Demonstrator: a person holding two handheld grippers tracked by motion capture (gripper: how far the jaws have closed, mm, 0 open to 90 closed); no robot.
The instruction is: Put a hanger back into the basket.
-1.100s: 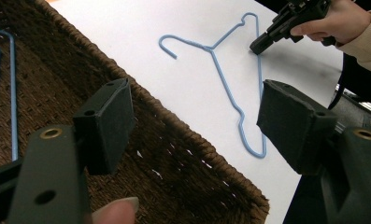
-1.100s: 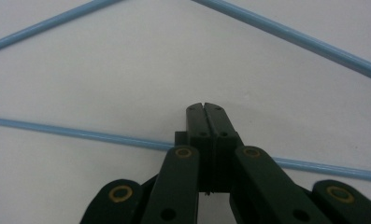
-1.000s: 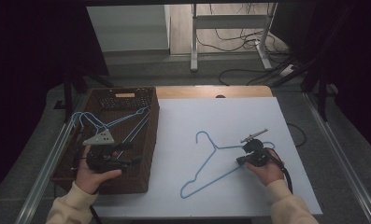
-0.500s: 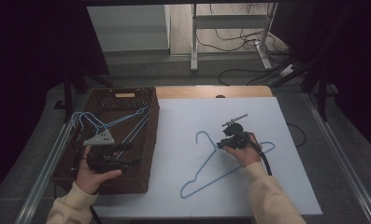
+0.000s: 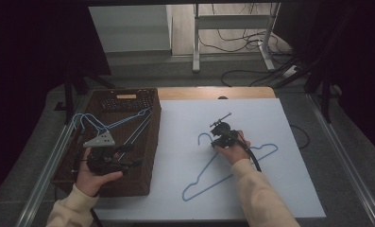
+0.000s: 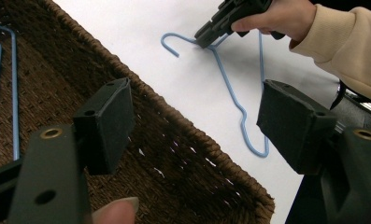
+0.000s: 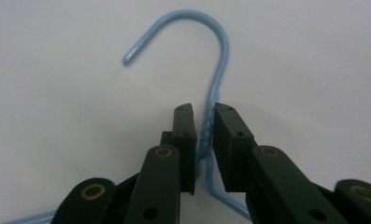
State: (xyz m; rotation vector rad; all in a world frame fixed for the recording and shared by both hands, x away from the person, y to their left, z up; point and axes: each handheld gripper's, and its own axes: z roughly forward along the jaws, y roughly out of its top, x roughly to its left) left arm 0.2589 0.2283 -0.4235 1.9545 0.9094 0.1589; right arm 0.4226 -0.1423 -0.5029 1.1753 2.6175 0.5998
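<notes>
We see the right gripper point(image 5: 219, 137) set down on the twisted neck of a blue wire hanger point(image 5: 232, 165) that lies flat on the white table sheet point(image 5: 289, 189). In the right gripper view its jaws stand on either side of the neck with a thin gap still showing at each pad, so they are nearly together but not clamped. The hook point(image 7: 192, 32) curls from 12 toward 10 o'clock beyond the jaw tips, with bare sheet all around it. At 9 o'clock of the hanger, the left gripper point(image 5: 110, 160) hangs over the near right rim of the brown wicker basket point(image 5: 149, 156), jaws spread wide apart and holding nothing. More blue hangers point(image 5: 114, 124) lie in the basket. From 3 to 6 o'clock of the hanger the sheet is bare.
</notes>
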